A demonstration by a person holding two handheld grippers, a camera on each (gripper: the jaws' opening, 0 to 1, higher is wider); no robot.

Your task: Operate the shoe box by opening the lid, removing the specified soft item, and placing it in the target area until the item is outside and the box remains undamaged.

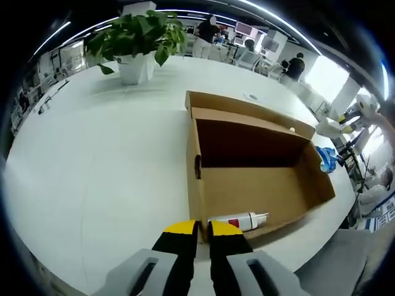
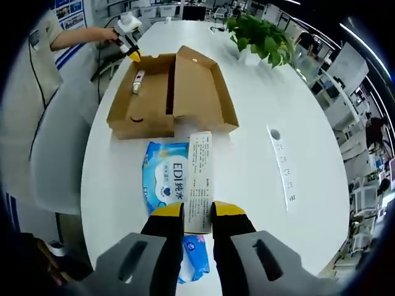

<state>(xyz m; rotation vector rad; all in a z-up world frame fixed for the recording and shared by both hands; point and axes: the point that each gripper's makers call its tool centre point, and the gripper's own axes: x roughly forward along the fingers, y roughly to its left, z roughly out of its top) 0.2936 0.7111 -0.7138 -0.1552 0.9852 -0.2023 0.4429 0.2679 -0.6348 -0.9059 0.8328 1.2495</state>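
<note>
The cardboard shoe box (image 1: 256, 179) sits open on the white desk (image 1: 99, 160), its lid (image 2: 200, 86) folded back flat; inside, near one end wall, lies a small white bottle (image 1: 239, 221) with a red label. In the left gripper view the left gripper (image 1: 197, 229) has its yellow-tipped fingers (image 1: 178, 228) clenched on that end wall of the box, one finger outside and one inside, just beside the bottle. In the right gripper view the soft item, a blue wipes pack (image 2: 165, 179), lies on the desk outside the box, just in front of it; a white printed carton (image 2: 199, 179) rests partly over it; the right gripper (image 2: 197, 213) has its fingers grasping the near end of that carton. A potted plant (image 1: 137, 43) stands farther along the desk; people sit at desks in the background.
</note>
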